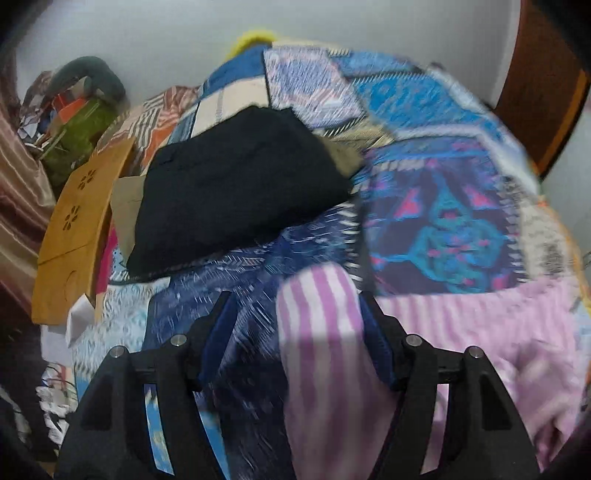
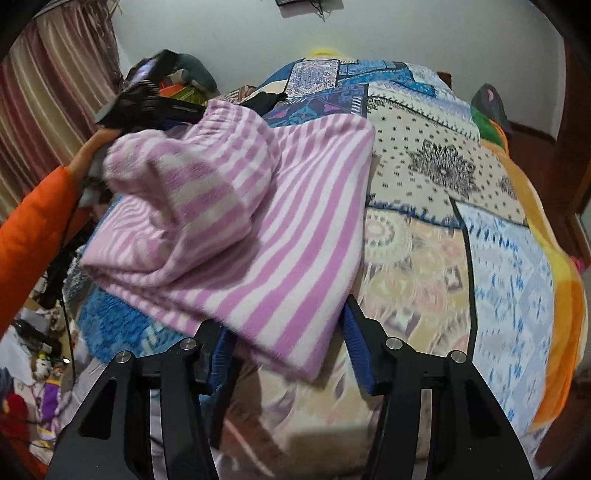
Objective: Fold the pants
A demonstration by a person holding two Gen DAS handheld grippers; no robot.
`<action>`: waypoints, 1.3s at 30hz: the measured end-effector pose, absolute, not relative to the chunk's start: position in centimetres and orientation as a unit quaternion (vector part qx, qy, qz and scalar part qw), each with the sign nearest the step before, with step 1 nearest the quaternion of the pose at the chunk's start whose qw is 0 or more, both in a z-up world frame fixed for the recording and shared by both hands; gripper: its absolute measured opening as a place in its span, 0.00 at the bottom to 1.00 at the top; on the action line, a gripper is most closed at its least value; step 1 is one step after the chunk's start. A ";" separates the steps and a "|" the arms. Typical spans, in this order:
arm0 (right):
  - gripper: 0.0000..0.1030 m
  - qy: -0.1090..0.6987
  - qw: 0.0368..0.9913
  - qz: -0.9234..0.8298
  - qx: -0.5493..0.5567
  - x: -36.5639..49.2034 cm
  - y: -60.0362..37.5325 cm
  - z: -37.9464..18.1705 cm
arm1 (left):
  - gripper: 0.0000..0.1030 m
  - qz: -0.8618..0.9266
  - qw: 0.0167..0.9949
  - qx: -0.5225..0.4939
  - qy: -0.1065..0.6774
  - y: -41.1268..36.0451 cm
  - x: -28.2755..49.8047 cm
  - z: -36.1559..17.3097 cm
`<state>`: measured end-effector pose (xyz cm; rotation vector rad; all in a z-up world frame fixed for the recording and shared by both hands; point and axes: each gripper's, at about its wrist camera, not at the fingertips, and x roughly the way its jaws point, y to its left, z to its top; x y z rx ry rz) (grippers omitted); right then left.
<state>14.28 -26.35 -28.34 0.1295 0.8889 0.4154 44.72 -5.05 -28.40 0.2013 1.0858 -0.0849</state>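
Only left wrist view shows folded black garment [image 1: 236, 184].

Pink-and-white striped pants [image 2: 280, 206]

wall [image 2: 221, 29]: plain white | curtain [image 2: 55, 92]: striped brown | bed quilt [image 2: 443, 221]: patchwork | floor clutter [image 2: 33, 350]

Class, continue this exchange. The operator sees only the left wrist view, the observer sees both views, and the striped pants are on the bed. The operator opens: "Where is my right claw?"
Observer: The right claw straddles the near corner of the striped pants. I can't tell whether it pinches.
Operator: How do the pants lie?
Observer: Folded flat on the quilt, with a loose bunch heaped on top at the left.
Operator: Anything beside them?
Observer: An orange sleeve at the left edge.
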 end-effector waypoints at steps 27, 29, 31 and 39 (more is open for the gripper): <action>0.43 0.416 0.896 0.152 0.033 20.5 -33.9 -24.2 | 0.56 -0.088 0.829 0.030 0.551 -1.1 24.4 -29.4; 0.43 0.404 0.899 0.169 0.030 18.9 -32.9 -23.1 | 0.56 -0.072 0.835 0.038 0.545 -1.0 23.0 -28.5; 0.43 0.393 0.899 0.189 0.028 17.7 -31.9 -22.2 | 0.56 -0.054 0.843 0.043 0.534 -0.9 22.8 -27.0; 0.43 0.360 0.902 0.238 0.022 15.7 -27.4 -21.1 | 0.56 -0.073 0.889 0.081 0.445 -3.6 21.8 -19.4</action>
